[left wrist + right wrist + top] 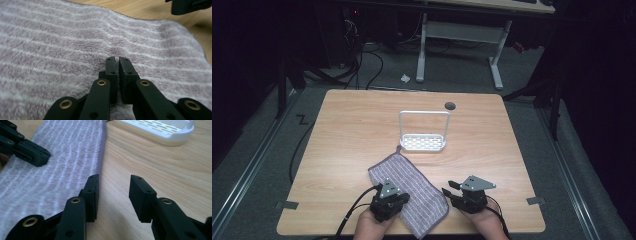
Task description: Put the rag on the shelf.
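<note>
A purple towel (412,185) with pale stripes lies slantwise on the wooden table (352,130) near its front edge. My left gripper (403,198) sits on the towel's near half. In the left gripper view its jaws (117,58) are shut, tips resting on the pile of the towel (62,45) beside a small pucker. My right gripper (449,188) hovers just right of the towel. It (115,177) stands open over bare wood, with nothing between its fingers and the towel's (67,157) edge by its left jaw. The left gripper (43,157) shows farther off on the cloth.
A white slotted tray with a tall loop handle (424,132) stands mid-table beyond the towel, its base (160,132) ahead of the right gripper. A round cable hole (450,106) is near the far edge. Beyond the table stand a desk frame (459,30) and floor cables.
</note>
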